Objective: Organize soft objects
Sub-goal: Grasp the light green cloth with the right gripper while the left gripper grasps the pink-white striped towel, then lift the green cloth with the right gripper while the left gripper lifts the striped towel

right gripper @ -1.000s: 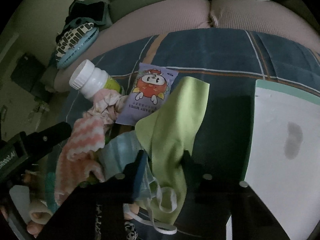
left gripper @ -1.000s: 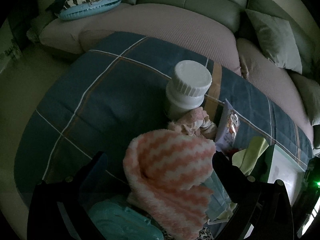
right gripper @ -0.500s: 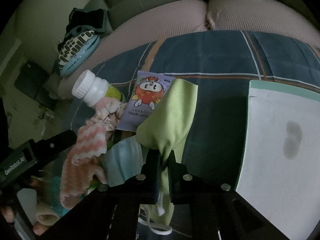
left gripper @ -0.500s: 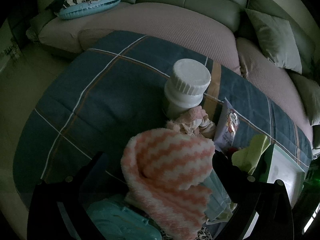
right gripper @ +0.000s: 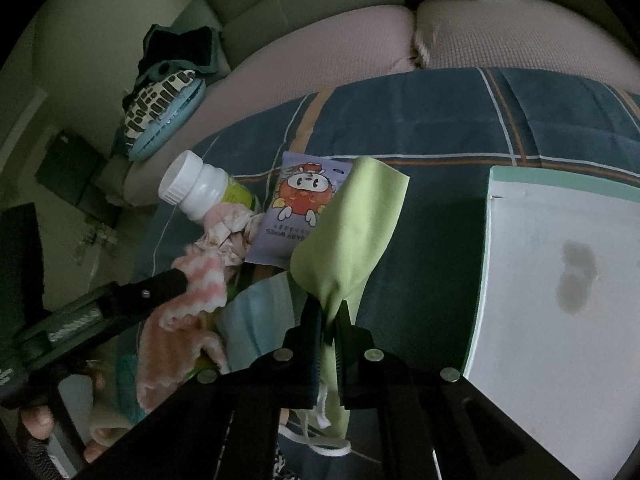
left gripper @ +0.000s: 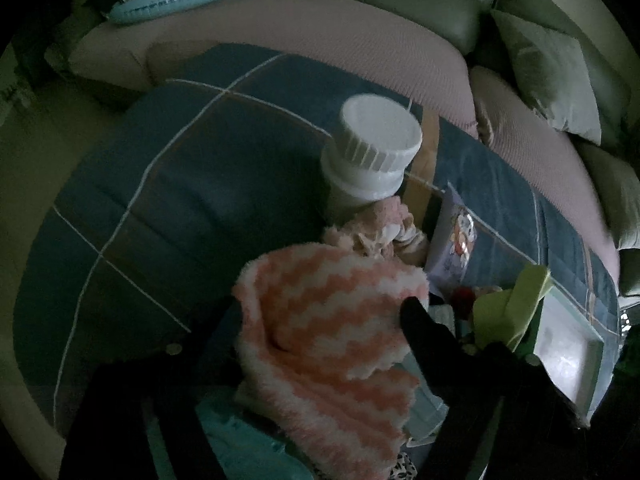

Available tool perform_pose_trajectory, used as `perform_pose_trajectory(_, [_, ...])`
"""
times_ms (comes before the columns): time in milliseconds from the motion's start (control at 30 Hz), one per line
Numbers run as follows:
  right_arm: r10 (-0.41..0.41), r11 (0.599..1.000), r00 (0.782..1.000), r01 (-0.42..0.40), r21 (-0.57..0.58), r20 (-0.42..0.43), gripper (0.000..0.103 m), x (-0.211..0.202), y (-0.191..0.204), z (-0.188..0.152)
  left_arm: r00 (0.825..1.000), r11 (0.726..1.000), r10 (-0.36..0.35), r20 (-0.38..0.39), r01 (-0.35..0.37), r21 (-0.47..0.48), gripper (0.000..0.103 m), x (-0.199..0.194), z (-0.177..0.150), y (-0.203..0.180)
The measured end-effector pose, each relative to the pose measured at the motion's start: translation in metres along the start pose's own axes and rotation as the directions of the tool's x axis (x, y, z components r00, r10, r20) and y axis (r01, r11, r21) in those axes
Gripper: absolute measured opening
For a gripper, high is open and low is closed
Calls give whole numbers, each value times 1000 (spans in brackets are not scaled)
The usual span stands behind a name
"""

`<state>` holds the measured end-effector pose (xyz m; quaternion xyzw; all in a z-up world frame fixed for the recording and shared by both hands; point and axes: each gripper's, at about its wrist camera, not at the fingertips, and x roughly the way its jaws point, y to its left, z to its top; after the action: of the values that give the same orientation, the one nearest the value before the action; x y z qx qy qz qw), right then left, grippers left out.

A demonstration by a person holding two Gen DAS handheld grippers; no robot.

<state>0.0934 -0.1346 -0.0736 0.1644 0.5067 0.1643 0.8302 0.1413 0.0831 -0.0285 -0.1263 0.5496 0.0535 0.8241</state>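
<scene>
Two tongs work a heap of soft things on a blue plaid cover.
Right tongs (right gripper: 329,316) are pressed together on the gathered lower end of a lime-green cloth (right gripper: 352,232), which rises ahead of them and leans over a purple baby-wipes pack (right gripper: 296,208); a white tray (right gripper: 560,280) with a green rim lies to their right. Left tongs (left gripper: 320,340) reach around a pink-and-white striped fluffy cloth (left gripper: 328,320): one finger (left gripper: 424,328) lies against its right side, the other is hidden in shadow, so whether they grip it cannot be told. Just beyond that cloth sit a small pink bundle (left gripper: 384,232) and a white-capped bottle (left gripper: 376,148), touching each other. A pale blue face mask (right gripper: 260,312) lies between both tongs.
</scene>
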Motion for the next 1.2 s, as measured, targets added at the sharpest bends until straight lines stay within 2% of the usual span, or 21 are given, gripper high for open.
perform_pose_trajectory(67, [2, 1000, 1000, -2, 0, 1, 6, 0, -1, 0, 1000, 1000, 0, -13, 0, -1, 57, 5, -1, 0])
perform_pose_trajectory(167, [3, 1000, 1000, -3, 1, 1, 6, 0, -1, 0, 1000, 1000, -24, -14, 24, -15, 41, 7, -1, 2])
perform_pose_trajectory(267, [4, 1000, 1000, -4, 4, 1, 6, -1, -1, 0, 1000, 999, -29, 4, 29, -26, 29, 4, -1, 5])
perform_pose_trajectory(433, [6, 1000, 1000, -6, 6, 6, 6, -1, -2, 1, 998, 997, -62, 31, 63, -48, 20, -3, 0, 9])
perform_pose_trajectory(1033, [84, 996, 994, -86, 21, 72, 6, -24, -4, -1, 984, 984, -110, 140, 127, -122, 16, -31, 2, 27])
perform_pose_trajectory(1200, [70, 997, 995, -73, 36, 64, 6, -22, -9, -2, 984, 985, -111, 139, 127, -114, 16, -31, 3, 24])
